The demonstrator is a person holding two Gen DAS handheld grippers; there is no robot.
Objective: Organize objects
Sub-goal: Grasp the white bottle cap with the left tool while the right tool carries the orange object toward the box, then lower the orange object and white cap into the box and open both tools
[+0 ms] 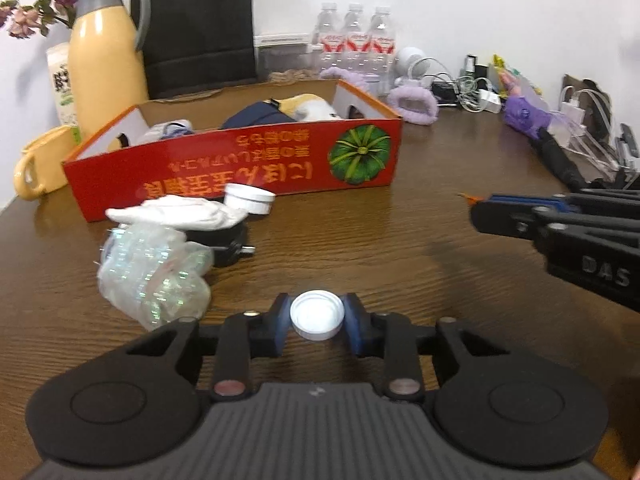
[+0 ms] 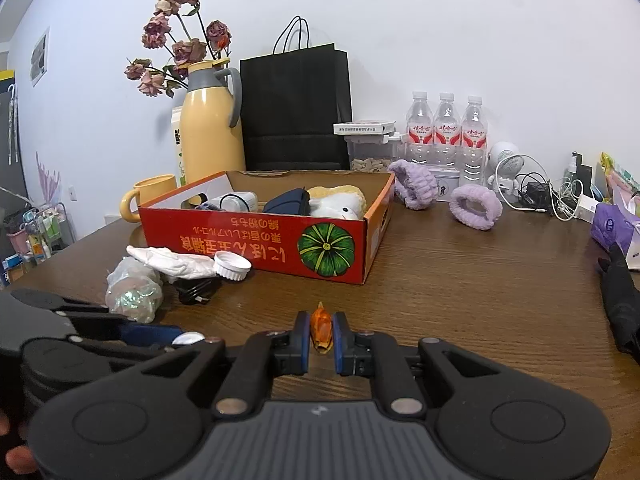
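A dark wood-grain table (image 2: 460,292) carried the clutter, with a red cardboard box (image 2: 256,240) printed with a green pumpkin standing at 11 o'clock from the right claw, open-topped and already holding a white plush toy (image 2: 334,206), a navy pouch (image 2: 288,202) and other small items too jumbled to tell apart. Behind the box, toward 12 o'clock, stood a black paper bag (image 2: 296,108) and a yellow thermos jug (image 2: 210,120), with three water bottles (image 2: 446,128) at 1 o'clock along the wall. Just in front of the box, at 10 o'clock, lay a white cloth (image 2: 172,260), a crumpled iridescent plastic bag (image 2: 134,292) and a white jar lid (image 2: 232,265), touching or nearly touching one another. The left claw (image 1: 316,316) was clamped on a white bottle cap (image 1: 317,314), its blue pads pressed to the cap's rim low over the table. The right claw (image 2: 321,330) was clamped on a small orange wrapped candy (image 2: 321,326), held upright between its pads just above the wood, the two claws side by side.
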